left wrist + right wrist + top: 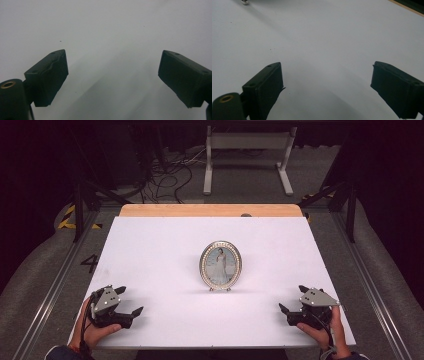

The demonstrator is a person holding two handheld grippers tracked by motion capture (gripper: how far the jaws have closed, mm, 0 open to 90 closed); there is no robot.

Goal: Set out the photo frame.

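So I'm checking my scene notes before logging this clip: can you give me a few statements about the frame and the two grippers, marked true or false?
1. The oval picture frame stands upright on the white table. True.
2. The left gripper is clamped on the frame. False: its jaws are open and it sits near the table's front left, apart from the frame.
3. The right gripper is open. True.
4. The frame lies between the two grippers but farther back on the table. True.
5. The frame is rectangular and lies flat. False: it is oval and stands on small feet.
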